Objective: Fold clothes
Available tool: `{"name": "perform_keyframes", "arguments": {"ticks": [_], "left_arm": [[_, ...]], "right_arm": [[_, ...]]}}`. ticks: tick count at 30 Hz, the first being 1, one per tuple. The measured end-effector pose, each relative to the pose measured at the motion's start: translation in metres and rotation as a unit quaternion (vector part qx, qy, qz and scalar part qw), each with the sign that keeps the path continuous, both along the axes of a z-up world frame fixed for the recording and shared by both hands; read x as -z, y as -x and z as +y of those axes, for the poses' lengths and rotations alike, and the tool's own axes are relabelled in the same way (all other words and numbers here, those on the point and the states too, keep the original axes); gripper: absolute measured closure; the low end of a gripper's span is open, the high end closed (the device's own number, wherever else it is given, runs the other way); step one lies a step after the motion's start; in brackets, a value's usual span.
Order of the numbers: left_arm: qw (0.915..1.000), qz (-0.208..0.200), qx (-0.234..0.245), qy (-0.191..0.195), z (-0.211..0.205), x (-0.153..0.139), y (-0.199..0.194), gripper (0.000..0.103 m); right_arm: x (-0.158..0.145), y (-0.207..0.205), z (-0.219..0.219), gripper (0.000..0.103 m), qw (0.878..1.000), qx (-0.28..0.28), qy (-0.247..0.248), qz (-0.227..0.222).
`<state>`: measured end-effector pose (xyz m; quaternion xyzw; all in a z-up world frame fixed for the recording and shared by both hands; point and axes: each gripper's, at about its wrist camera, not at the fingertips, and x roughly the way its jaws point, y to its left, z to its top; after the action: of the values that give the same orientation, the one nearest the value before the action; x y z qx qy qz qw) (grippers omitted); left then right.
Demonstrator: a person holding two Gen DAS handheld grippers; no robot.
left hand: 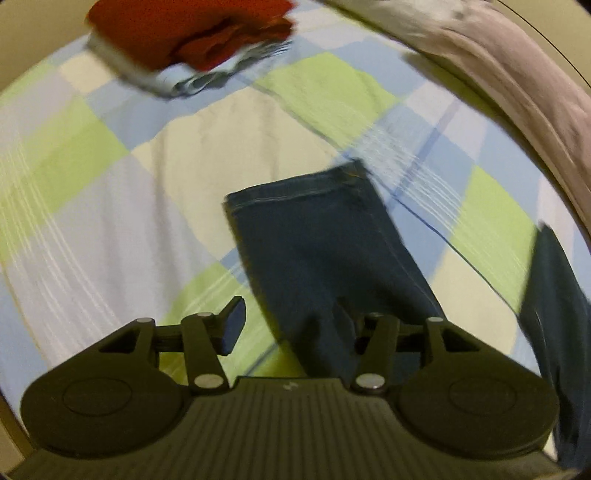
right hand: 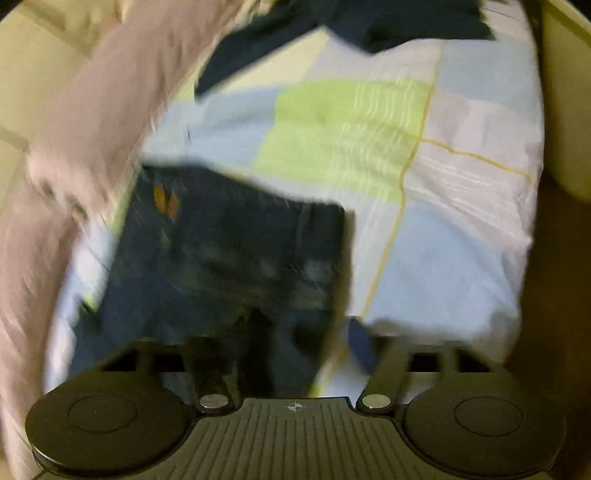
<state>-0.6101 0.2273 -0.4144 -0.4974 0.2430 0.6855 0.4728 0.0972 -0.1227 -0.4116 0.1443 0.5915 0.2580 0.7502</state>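
Observation:
A pair of dark blue jeans lies on the checked bedsheet [left hand: 92, 221]. In the left wrist view one jeans leg [left hand: 314, 251] runs from its hem near the middle down between the fingers of my left gripper [left hand: 291, 325]. That gripper is open; its left pad [left hand: 232, 325] is bare, and the denim covers its right finger. In the blurred right wrist view the jeans' upper part [right hand: 229, 258], with an orange label [right hand: 164, 199], lies under my open right gripper [right hand: 295, 339]. The denim hides its left finger, while the right pad [right hand: 362, 343] is over the sheet.
A red folded garment [left hand: 192, 33] tops a striped folded one [left hand: 166, 77] at the far left of the bed. A pinkish blanket [left hand: 517, 81] [right hand: 92, 110] lies along one side. A dark navy garment [right hand: 369, 22] is at the far end. Brown floor [right hand: 554, 295] shows past the bed's edge.

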Motion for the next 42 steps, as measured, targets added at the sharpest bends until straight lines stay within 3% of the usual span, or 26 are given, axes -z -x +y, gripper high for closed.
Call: {"name": "perform_keyframes", "arguments": {"ticks": [4, 6, 8, 10, 11, 12, 15, 19, 20, 22, 24, 26, 27, 29, 31, 34, 36, 40, 42], "left_arm": [[0.9995, -0.007, -0.027, -0.011, 0.01, 0.016, 0.009, 0.048], [0.999, -0.011, -0.041, -0.017, 0.015, 0.024, 0.014, 0.05], [0.9993, -0.01, -0.024, -0.026, 0.021, 0.023, 0.013, 0.068], [0.9991, -0.011, -0.01, -0.04, 0.016, 0.016, 0.015, 0.095], [0.9987, -0.012, -0.006, -0.05, 0.007, 0.009, 0.017, 0.097], [0.9981, -0.014, -0.002, -0.06, -0.002, 0.003, 0.02, 0.098], [0.9957, -0.018, 0.009, -0.091, -0.029, -0.017, 0.028, 0.099], [0.9908, -0.024, 0.023, -0.131, -0.065, -0.042, 0.039, 0.098], [0.9893, -0.025, 0.027, -0.141, -0.074, -0.049, 0.042, 0.097], [0.9961, -0.006, 0.046, -0.075, -0.092, -0.018, 0.037, 0.097], [0.9985, 0.018, 0.051, -0.011, -0.104, 0.013, 0.03, 0.097], [0.9984, 0.032, 0.041, -0.022, -0.108, 0.014, 0.024, 0.095], [0.998, 0.041, 0.044, -0.019, -0.109, 0.009, 0.023, 0.092], [0.9968, 0.06, 0.052, -0.011, -0.111, -0.005, 0.022, 0.086], [0.9952, 0.078, 0.059, -0.002, -0.113, -0.018, 0.021, 0.086], [0.9961, 0.06, 0.063, -0.018, -0.103, -0.028, 0.007, 0.089], [0.9964, 0.046, 0.065, -0.029, -0.095, -0.034, -0.003, 0.087], [0.996, 0.018, 0.07, -0.052, -0.081, -0.046, -0.024, 0.081], [0.991, -0.017, 0.114, -0.068, -0.053, -0.04, -0.056, 0.075]], "right_arm": [[0.023, -0.003, 0.005, 0.032, 1.0, 0.024, 0.014, 0.01], [0.028, -0.002, 0.004, 0.032, 0.999, 0.036, -0.002, 0.0], [0.028, -0.005, 0.009, 0.034, 0.999, 0.038, -0.006, -0.008], [0.024, -0.008, 0.019, 0.056, 0.999, 0.03, -0.001, -0.016], [0.02, -0.008, 0.024, 0.086, 0.999, 0.018, 0.014, -0.027], [0.016, -0.009, 0.029, 0.096, 0.999, 0.005, 0.024, -0.041], [-0.015, 0.001, 0.031, 0.097, 0.995, -0.028, -0.011, -0.094], [-0.091, 0.014, 0.012, 0.098, 0.97, -0.099, -0.072, -0.212], [-0.092, 0.009, 0.0, 0.098, 0.972, -0.093, -0.055, -0.209], [-0.072, -0.005, -0.024, 0.098, 0.982, -0.066, -0.007, -0.175], [-0.028, -0.017, -0.035, 0.097, 0.991, -0.046, 0.066, -0.111], [0.006, -0.022, -0.039, 0.087, 0.992, -0.01, 0.119, -0.047], [0.007, -0.022, -0.038, 0.069, 0.991, -0.005, 0.128, -0.048], [-0.001, -0.021, -0.035, 0.062, 0.987, -0.008, 0.142, -0.072], [-0.009, -0.021, -0.032, 0.061, 0.983, -0.011, 0.155, -0.097], [-0.028, -0.038, -0.02, 0.061, 0.966, -0.021, 0.198, -0.161], [-0.04, -0.052, -0.015, 0.061, 0.959, -0.033, 0.202, -0.197], [-0.041, -0.079, 0.011, 0.061, 0.971, -0.062, 0.143, -0.183], [-0.037, -0.09, 0.03, 0.061, 0.977, -0.078, 0.112, -0.167]]}}
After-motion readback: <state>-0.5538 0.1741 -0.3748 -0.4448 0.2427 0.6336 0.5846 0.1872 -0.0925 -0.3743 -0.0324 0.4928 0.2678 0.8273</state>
